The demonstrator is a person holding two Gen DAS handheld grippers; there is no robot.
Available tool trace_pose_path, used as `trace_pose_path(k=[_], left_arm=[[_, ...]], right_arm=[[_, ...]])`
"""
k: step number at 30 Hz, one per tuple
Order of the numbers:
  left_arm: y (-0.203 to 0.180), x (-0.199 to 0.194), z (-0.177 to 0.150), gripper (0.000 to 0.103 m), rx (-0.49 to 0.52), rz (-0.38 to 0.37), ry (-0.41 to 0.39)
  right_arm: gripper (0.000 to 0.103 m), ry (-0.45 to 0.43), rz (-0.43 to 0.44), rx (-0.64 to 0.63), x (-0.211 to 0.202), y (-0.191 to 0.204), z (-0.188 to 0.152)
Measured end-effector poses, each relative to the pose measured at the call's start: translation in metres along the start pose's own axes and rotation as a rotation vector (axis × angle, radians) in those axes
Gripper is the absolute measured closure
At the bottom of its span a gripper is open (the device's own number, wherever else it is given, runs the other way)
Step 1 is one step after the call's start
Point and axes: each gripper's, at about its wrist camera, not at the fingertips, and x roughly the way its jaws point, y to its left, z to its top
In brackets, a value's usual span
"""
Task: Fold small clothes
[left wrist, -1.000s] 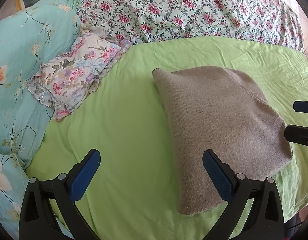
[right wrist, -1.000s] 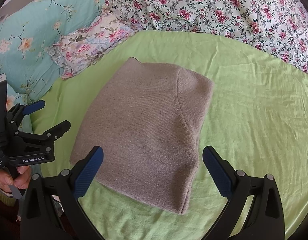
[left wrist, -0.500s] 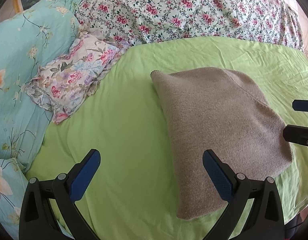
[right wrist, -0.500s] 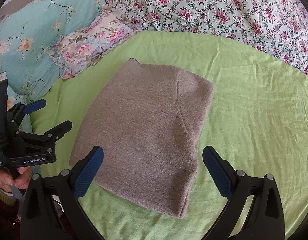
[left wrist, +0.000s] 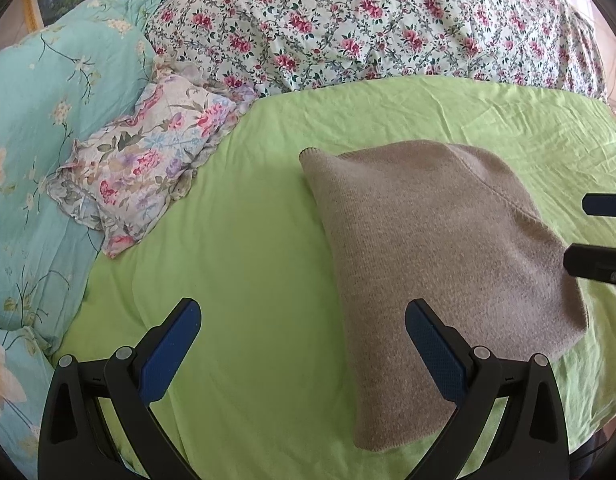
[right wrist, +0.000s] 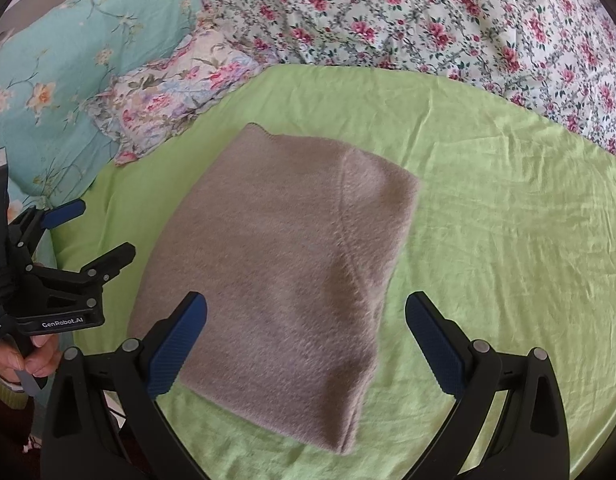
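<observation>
Folded sweater [right wrist: 276,248] unmoved; both grippers still spread, hovering.

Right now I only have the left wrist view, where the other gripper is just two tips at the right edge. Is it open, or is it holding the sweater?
Observer: In the right wrist view the right gripper is wide open and holds nothing. The folded sweater lies flat below it.
Operator: Is the left gripper touching the sweater?
Observer: No. The left gripper is open beside the sweater's edge, over the green sheet, with a gap between them.
</observation>
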Motion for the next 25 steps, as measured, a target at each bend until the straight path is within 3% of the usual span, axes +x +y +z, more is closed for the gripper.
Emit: trace_pose_path(k=[25], left_arm=[[0.001, 0.024, 0.015, 0.001, -0.01, 0.033, 0.023]], right_arm=[[0.003, 0.022, 0.029, 0.044, 0.022, -0.012, 0.0]])
